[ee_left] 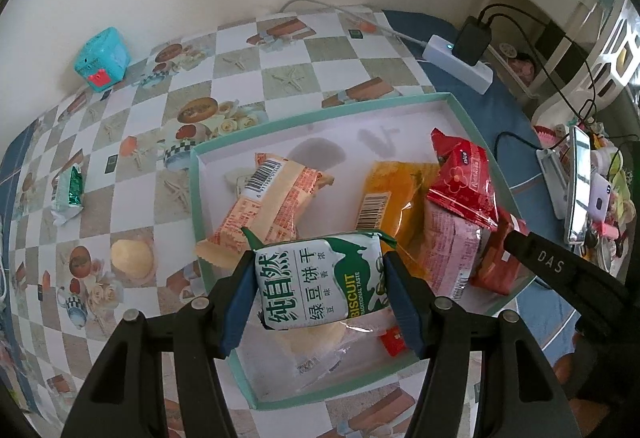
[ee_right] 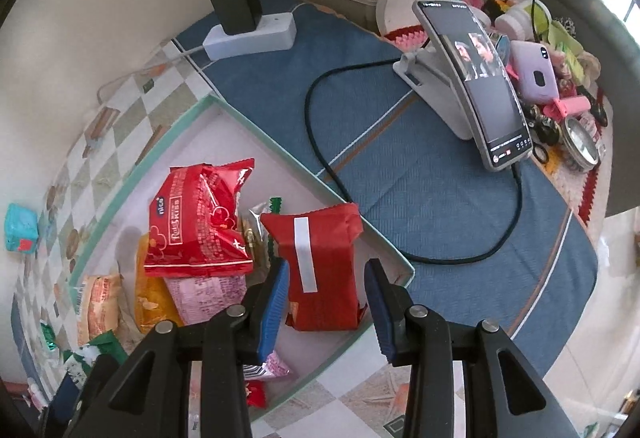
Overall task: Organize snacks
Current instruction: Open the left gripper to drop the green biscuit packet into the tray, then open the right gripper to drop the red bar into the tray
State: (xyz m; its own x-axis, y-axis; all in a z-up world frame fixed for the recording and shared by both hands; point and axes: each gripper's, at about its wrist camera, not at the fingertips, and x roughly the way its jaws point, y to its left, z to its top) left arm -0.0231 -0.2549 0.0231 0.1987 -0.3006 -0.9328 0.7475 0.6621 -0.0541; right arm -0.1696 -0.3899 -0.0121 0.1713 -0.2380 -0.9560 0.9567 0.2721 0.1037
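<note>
Your left gripper (ee_left: 320, 284) clamps the green biscuit packet (ee_left: 320, 282) over the tray (ee_left: 320, 119); your right gripper's (ee_right: 326, 302) jaws stand apart around the red packet (ee_right: 320, 270)

Left gripper (ee_left: 322, 294) clamps a green-and-white biscuit packet (ee_left: 320, 284) above the teal-rimmed box (ee_left: 464, 113), where orange (ee_left: 394, 197), peach (ee_left: 272, 205) and red snack packs (ee_left: 464, 185) lie jumbled; another green packet (ee_left: 69, 193) sits outside on the checkered tablecloth (ee_left: 132, 109).
</note>
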